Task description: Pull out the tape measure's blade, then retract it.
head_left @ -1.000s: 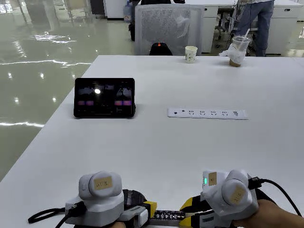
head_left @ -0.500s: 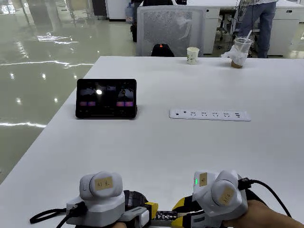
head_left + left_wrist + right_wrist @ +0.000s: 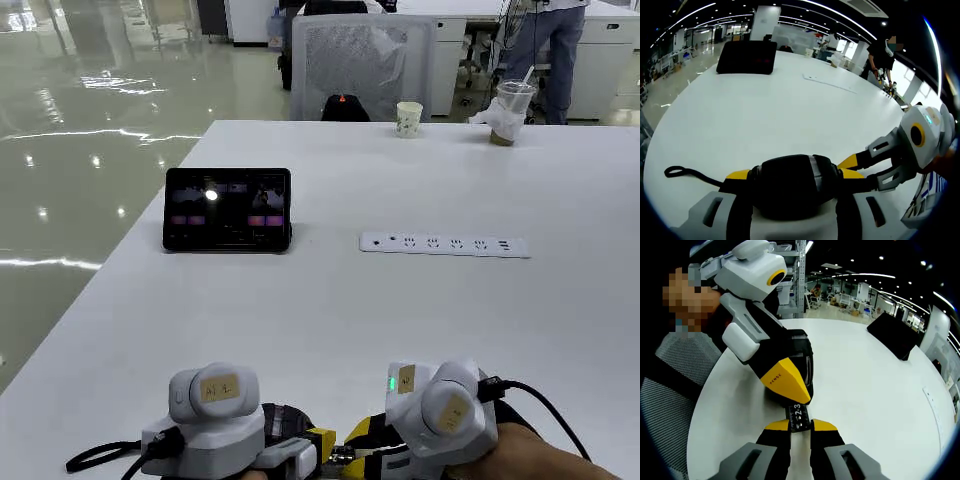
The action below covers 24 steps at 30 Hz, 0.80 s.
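Right gripper view: a short stretch of blade is out between the two grippers.
Closed jaws of the right gripper (image 3: 800, 427) pinch the blade (image 3: 798, 415) (numerals 2 and 3 show); the left gripper (image 3: 795, 176) clamps the black tape measure (image 3: 790, 192) at the white table (image 3: 740, 115)'s near edge.

Bright, even overhead light. Far ahead-left of the left gripper (image 3: 290, 452), the glossy floor (image 3: 90, 110) throws white glare streaks. The table (image 3: 420, 310) is nearly washed white, with faint soft shadows. Gripper views bow at their edges; ceiling lights (image 3: 867, 275) stretch into arcs.
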Available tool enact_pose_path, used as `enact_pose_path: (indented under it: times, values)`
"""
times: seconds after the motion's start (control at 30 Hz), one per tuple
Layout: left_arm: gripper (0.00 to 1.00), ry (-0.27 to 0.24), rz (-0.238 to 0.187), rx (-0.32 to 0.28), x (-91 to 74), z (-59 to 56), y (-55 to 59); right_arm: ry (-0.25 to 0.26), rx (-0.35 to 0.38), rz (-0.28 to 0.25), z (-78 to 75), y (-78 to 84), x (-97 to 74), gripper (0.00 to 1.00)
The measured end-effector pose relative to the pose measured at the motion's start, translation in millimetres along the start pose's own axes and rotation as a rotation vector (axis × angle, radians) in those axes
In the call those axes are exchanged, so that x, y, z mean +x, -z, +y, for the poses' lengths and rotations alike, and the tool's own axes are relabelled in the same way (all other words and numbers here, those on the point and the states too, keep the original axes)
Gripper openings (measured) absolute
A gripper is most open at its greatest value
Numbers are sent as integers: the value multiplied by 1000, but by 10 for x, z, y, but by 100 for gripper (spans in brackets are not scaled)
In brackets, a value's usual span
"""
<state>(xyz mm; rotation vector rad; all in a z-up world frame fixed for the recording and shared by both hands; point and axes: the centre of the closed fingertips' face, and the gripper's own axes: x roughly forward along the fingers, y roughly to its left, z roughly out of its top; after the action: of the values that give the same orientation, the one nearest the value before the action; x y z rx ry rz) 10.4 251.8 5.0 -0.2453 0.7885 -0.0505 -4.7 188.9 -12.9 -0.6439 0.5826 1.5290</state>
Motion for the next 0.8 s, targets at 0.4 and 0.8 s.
enact_pose_path:
  times: [0.4,0.8]
  values:
    - [63,-1,-1,1,-1,4,0,-1,3,-13,20,-87,96,11]
    - [63,-2,-3,-3,-16,-3,-1,3,5,-5,22,-88,105,11]
